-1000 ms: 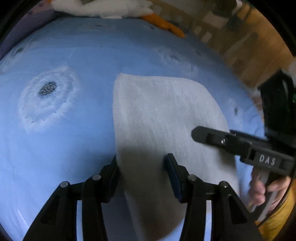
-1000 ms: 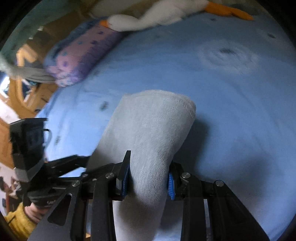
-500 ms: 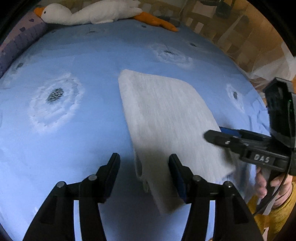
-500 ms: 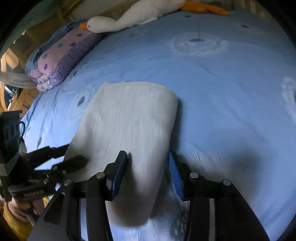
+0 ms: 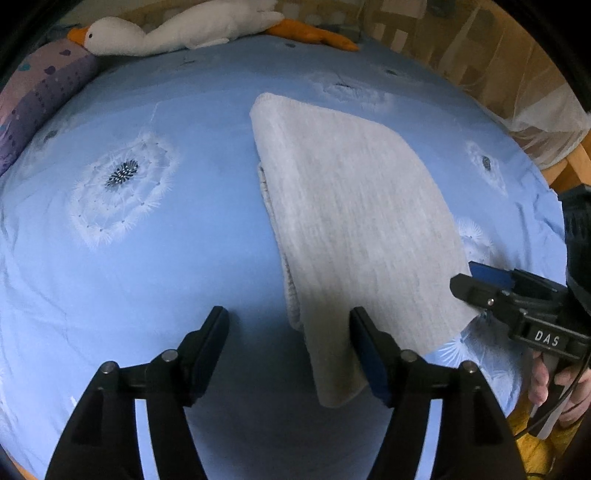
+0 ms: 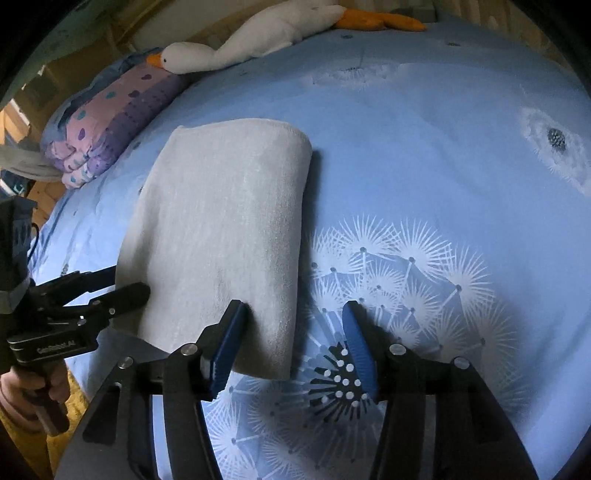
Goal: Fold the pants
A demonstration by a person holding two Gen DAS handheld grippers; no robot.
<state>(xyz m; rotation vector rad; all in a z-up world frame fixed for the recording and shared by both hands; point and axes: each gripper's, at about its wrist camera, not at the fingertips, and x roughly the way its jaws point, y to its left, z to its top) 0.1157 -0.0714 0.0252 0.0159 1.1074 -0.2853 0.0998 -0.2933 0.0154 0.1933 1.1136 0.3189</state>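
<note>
The grey pants (image 5: 354,229) lie folded into a compact oblong on the light blue bedsheet (image 5: 155,258), their layered edges showing along the left side in the left wrist view and a rounded fold along the right side in the right wrist view (image 6: 225,229). The near end of the bundle reaches in between the fingers of the left gripper (image 5: 290,347), whose jaws stand wide apart and hold nothing; the cloth runs just beside its right finger, while its left finger sits over bare sheet. The right gripper (image 6: 291,339) is likewise spread open, its left finger at the near right corner of the pants and its right finger over a large dandelion print (image 6: 384,306) on the sheet. Each gripper shows in the other's camera at the side of the bundle, held by a hand (image 5: 546,384). Farther back, a white plush goose (image 6: 258,33) with orange beak and feet lies along the head of the bed, beside a purple and pink patterned pillow (image 6: 107,122).
</note>
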